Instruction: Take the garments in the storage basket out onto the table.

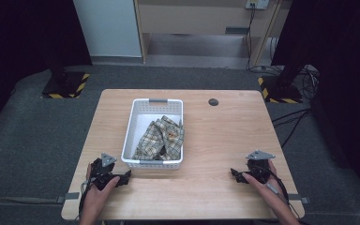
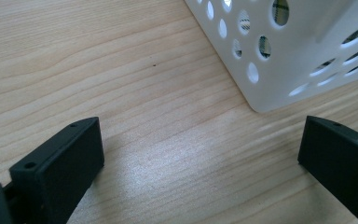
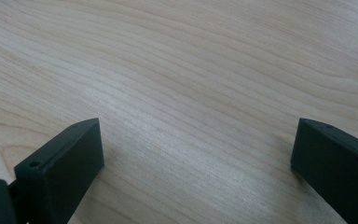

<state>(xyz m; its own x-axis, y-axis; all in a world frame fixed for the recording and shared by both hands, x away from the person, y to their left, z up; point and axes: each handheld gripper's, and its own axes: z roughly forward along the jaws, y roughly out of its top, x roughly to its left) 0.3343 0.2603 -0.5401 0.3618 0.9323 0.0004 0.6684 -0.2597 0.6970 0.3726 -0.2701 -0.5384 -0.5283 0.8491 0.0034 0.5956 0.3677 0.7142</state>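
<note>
A white perforated basket (image 1: pixel 136 119) stands on the wooden table (image 1: pixel 225 136) left of centre, and a crumpled plaid cloth (image 1: pixel 161 138) lies inside it. My left gripper (image 1: pixel 124 178) rests low on the table just in front of the basket's near left corner, jaws wide apart with nothing between them. In the left gripper view (image 2: pixel 200 140) the basket's corner (image 2: pixel 284 56) sits just ahead, plaid showing through the holes. My right gripper (image 1: pixel 236 174) rests near the table's front right, open over bare wood (image 3: pixel 198 140).
A small dark round disc (image 1: pixel 213 101) sits on the table behind the basket to the right. Around the table is grey floor; black stands with yellow-striped bases (image 1: pixel 68 84) are at the back corners, with cables (image 1: pixel 295 117) at the right.
</note>
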